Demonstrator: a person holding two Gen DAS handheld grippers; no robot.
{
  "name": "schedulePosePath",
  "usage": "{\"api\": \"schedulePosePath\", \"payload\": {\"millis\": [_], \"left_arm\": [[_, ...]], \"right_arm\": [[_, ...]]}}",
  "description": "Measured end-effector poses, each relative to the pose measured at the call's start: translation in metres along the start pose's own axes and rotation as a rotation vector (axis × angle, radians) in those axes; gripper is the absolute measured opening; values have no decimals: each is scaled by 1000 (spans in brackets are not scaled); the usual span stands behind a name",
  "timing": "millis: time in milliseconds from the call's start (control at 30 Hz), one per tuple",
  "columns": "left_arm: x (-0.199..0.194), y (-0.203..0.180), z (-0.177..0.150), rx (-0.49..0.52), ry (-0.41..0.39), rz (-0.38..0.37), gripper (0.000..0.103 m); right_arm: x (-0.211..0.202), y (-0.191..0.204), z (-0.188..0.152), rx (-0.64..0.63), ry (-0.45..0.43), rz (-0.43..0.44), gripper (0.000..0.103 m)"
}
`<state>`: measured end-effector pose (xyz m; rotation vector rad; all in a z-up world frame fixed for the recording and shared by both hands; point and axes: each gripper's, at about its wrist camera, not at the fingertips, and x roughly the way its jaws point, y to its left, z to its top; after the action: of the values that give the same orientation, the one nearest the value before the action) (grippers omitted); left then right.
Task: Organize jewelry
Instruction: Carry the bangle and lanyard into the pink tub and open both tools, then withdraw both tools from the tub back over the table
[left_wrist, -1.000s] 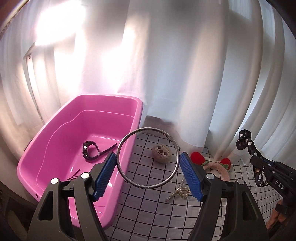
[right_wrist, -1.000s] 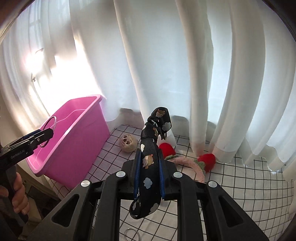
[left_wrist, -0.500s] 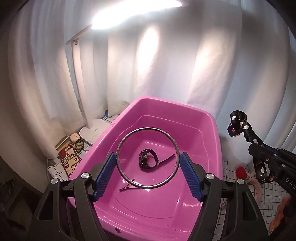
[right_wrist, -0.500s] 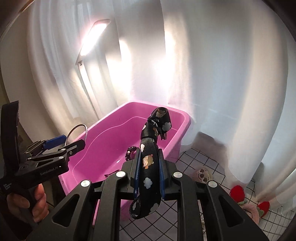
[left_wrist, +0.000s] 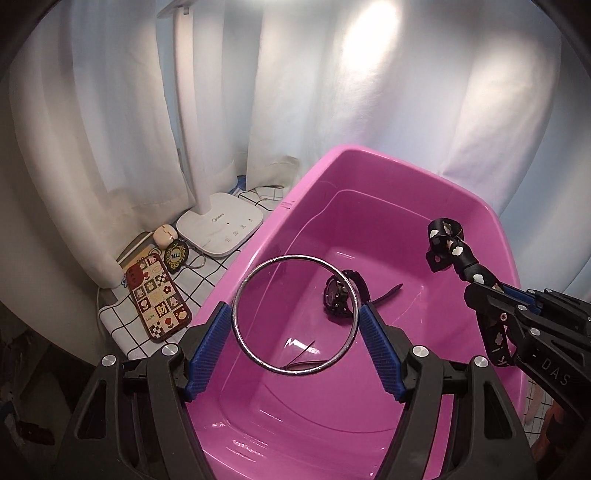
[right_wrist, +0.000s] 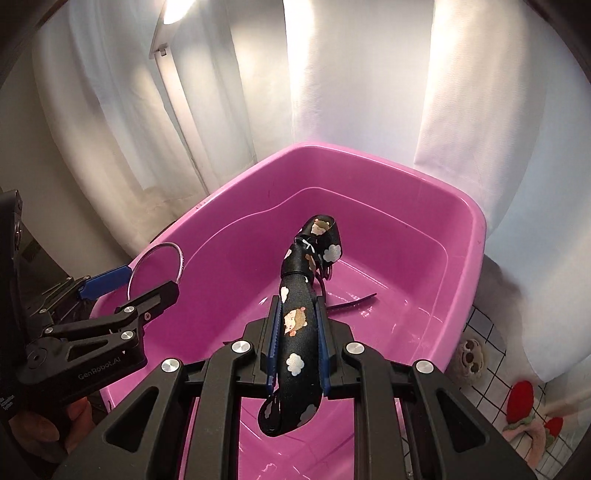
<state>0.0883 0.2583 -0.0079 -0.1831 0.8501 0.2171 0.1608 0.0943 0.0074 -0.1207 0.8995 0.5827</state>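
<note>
The pink tub (left_wrist: 491, 229) is filling most of both views, sitting on a grid-patterned cloth (left_wrist: 122, 321) with white curtains hanging behind it, and both grippers are hovering over its open top. The left gripper (left_wrist: 295, 328) is holding a metal bangle (left_wrist: 295, 258) across its width, its blue pads (left_wrist: 208, 339) pressing on the ring's two sides, so the jaws are standing fairly wide but loaded; the ring's plane is facing the camera, and the tub floor is lying straight beyond and below it. The right gripper (right_wrist: 297, 347) is clamping a black patterned strap (right_wrist: 299, 314) between narrowly set jaws, the strap's long axis running forward along the fingers, its looped end rising over the tub's middle and its tail drooping back beneath the jaws. A black watch (left_wrist: 338, 295) is lying on the tub floor, with a thin dark hairpin-like piece (left_wrist: 301, 349) nearer the front wall. In my judgement the drop turns on this: both held pieces are sitting over the basin, the bangle over the near left part, the strap nearer the centre, so each hand would only be needing to release downward. Off to the left, a lamp base (left_wrist: 219, 227) and a phone case (left_wrist: 157, 295) are resting on the cloth.
</note>
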Motion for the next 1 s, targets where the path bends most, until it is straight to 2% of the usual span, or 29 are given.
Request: {"api": "schedulePosePath", "payload": {"millis": [133,200,267,333,500,733,1000], "left_arm": [[8,-2,-1,25,18,0,71],[10,0,-2,16,26,-15,71],[9,-1,-2,23,25,-22,74],[9,-1,-2,23,30,-49,83],[5,-4,-4,27,28,-53,92],[-2,1,-5,5,27,-68,93],[-12,1,-8,-5,16,-52,93]], "right_arm": [[12,5,3,-8,32,-44,18],[15,8,6,-11,38,-70,24],[15,10,7,-20,36,-95,47],[12,12,8,-28,25,-111,56],[8,11,8,-34,15,-147,60],[2,8,5,-12,2,-159,60],[-14,10,-4,-4,-26,-159,60]]}}
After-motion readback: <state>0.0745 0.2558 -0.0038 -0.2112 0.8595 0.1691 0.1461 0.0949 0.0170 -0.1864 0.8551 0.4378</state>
